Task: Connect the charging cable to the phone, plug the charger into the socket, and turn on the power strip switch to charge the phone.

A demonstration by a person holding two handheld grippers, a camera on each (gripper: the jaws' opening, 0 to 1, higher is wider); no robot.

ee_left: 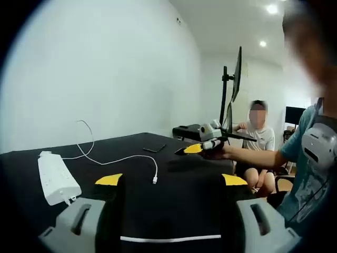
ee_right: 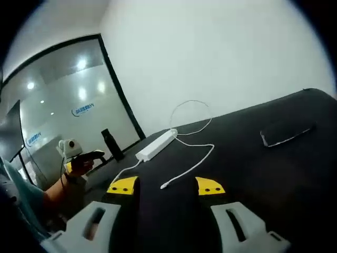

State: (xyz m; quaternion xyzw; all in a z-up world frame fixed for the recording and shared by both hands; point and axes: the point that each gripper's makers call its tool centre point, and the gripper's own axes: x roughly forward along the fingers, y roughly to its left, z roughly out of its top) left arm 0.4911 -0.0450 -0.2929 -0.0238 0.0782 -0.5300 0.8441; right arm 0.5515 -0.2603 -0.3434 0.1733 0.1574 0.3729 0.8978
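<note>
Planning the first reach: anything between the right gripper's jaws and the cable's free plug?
Bare black table between the open right gripper and the cable plug, in the right gripper view.

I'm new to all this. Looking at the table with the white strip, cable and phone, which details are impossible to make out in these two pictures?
- Power strip: sockets and switch too small and washed out in both views.
- Charger: I cannot pick it out; the charging cable runs behind the strip.
- Phone: dark on the black table, its port too small to see.
- Cable plug: its type is too small to tell.
</note>
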